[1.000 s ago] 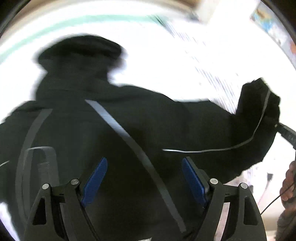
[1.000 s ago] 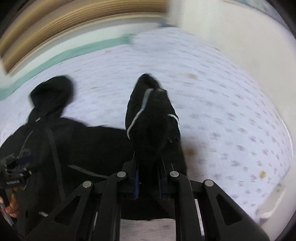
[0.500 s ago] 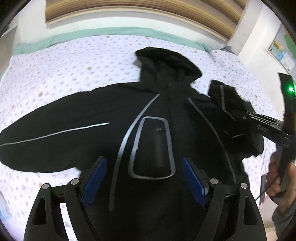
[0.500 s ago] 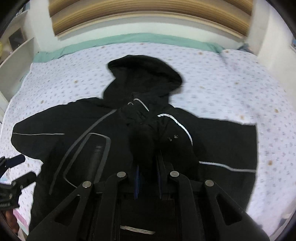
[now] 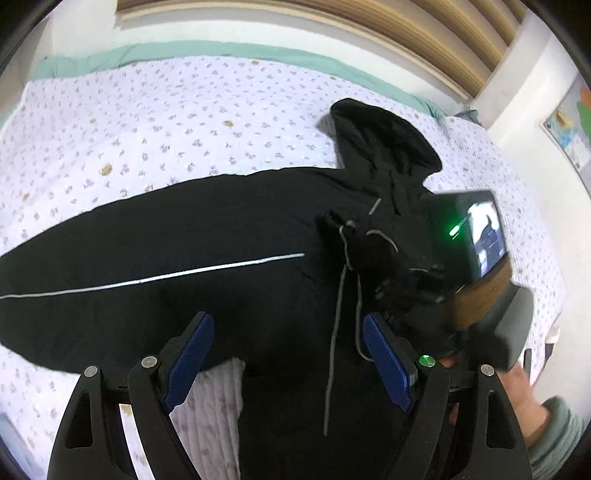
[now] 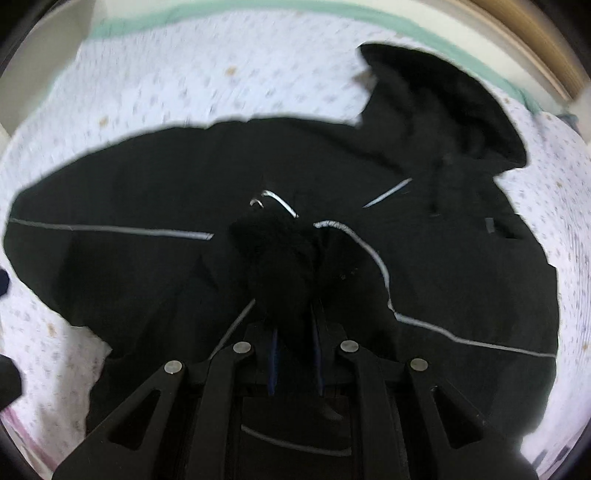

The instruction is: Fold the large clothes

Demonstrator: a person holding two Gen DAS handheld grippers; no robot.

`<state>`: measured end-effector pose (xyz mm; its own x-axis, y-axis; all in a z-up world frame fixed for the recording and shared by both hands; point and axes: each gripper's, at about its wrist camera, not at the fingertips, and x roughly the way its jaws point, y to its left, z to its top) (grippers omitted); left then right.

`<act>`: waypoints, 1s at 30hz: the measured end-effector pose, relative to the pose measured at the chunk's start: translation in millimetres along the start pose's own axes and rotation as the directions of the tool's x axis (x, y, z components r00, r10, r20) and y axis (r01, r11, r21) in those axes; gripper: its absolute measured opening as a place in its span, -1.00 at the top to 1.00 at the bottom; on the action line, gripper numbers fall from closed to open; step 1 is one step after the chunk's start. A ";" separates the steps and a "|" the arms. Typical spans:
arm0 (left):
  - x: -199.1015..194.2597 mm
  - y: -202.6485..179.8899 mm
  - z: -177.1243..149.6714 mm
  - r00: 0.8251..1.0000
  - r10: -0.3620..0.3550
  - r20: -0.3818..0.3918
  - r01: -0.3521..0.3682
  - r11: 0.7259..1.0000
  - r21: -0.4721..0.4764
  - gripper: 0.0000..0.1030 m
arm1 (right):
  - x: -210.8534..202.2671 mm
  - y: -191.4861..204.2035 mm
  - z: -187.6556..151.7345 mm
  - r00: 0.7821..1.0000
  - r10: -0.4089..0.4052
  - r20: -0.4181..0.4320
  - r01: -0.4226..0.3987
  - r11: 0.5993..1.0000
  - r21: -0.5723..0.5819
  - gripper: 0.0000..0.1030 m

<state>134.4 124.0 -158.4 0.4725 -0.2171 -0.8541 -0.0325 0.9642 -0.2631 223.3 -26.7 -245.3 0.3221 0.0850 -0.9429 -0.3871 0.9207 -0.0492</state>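
Observation:
A black hooded jacket [image 5: 184, 240] with thin reflective stripes lies spread on the bed, its hood [image 5: 384, 136] toward the headboard. Its left sleeve [image 5: 92, 266] stretches out flat to the left. My right gripper [image 6: 293, 317] is shut on the bunched cuff of the other sleeve [image 6: 280, 258], which is folded in over the chest. In the left wrist view that cuff [image 5: 369, 247] hangs over the jacket's middle. My left gripper [image 5: 288, 325] stands open above the jacket's lower body, with nothing between its blue pads [image 5: 188, 354].
A pale floral bedsheet [image 5: 147, 110] with a green edge [image 5: 221, 48] covers the bed. Wooden slats [image 5: 332, 33] back the headboard. A poster [image 5: 569, 125] hangs on the right wall. A person's hand [image 5: 517, 384] holds the right gripper's handle.
The right gripper has carried the sleeve cuff from the right side of the bed leftward over the jacket's chest and lower. The left gripper has slid left over the jacket, still open.

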 end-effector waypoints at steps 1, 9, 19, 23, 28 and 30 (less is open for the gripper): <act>5.8 3.8 0.9 1.000 -0.001 -0.009 0.001 1.000 -0.005 -0.63 | 11.0 3.2 0.2 1.000 0.001 -0.022 -0.001 1.000 -0.001 0.59; 43.6 33.4 2.1 0.994 -0.083 -0.074 0.077 0.994 -0.083 -0.63 | 29.8 -10.4 -4.3 0.988 0.140 -0.062 -0.139 0.990 0.011 0.00; 107.0 -1.3 28.7 0.947 -0.278 -0.160 0.268 0.960 -0.086 -0.63 | -48.9 -125.1 -60.3 0.994 0.094 0.051 -0.103 0.973 0.209 -0.35; 143.9 -17.5 46.3 0.938 -0.288 -0.192 0.272 0.956 -0.108 -0.63 | -47.6 -148.0 -76.7 1.000 0.013 0.019 -0.018 0.965 0.261 -0.35; 172.4 -38.0 61.0 0.936 -0.267 -0.228 0.259 0.964 -0.069 0.63 | -39.7 -180.4 -83.2 0.997 -0.071 -0.010 0.070 0.941 0.331 -0.35; 155.0 -43.9 66.8 0.955 -0.240 -0.175 0.242 0.970 -0.008 0.63 | -37.6 -195.6 -82.7 0.995 -0.100 -0.020 0.101 0.927 0.360 -0.35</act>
<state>268.0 58.2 -249.2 0.3047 -0.4652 -0.8311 0.0754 0.8817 -0.4658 215.5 -241.5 -227.5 0.3424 -0.0153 -0.9394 -0.0153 0.9996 -0.0219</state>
